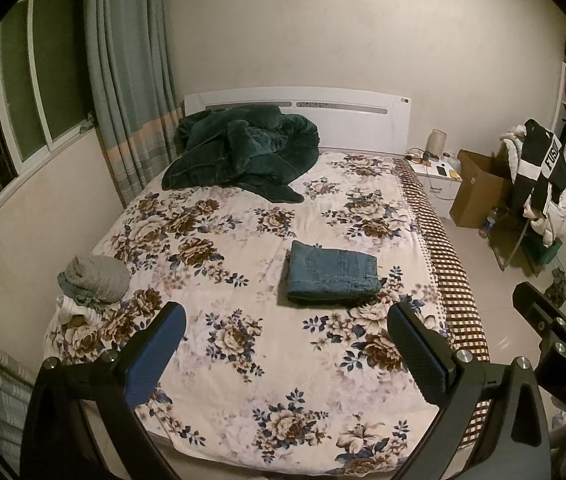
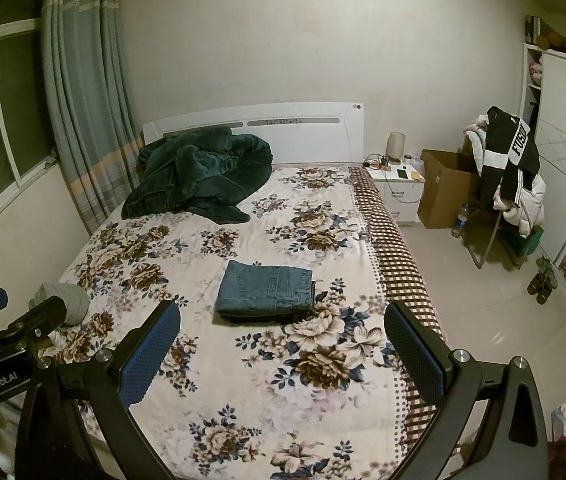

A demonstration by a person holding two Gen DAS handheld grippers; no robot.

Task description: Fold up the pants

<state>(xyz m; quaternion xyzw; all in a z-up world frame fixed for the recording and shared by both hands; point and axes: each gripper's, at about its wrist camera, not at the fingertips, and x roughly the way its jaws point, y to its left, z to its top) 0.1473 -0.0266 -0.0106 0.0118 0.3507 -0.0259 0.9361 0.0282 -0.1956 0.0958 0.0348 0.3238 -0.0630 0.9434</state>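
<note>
Blue denim pants (image 1: 332, 273) lie folded into a compact rectangle on the flowered bedspread (image 1: 243, 360), right of the bed's middle; they also show in the right wrist view (image 2: 267, 289). My left gripper (image 1: 285, 334) is open and empty, held back above the foot of the bed, well short of the pants. My right gripper (image 2: 281, 332) is open and empty too, at about the same distance. Each gripper shows at the edge of the other's view: the right one (image 1: 555, 300) and the left one (image 2: 19, 304).
A dark green blanket (image 1: 243, 152) is heaped by the white headboard (image 1: 303, 100). A grey cloth bundle (image 1: 97, 278) lies at the bed's left edge. Right of the bed are a nightstand (image 2: 397, 184), a cardboard box (image 2: 447, 188), a clothes-laden rack (image 2: 511, 168) and tiled floor.
</note>
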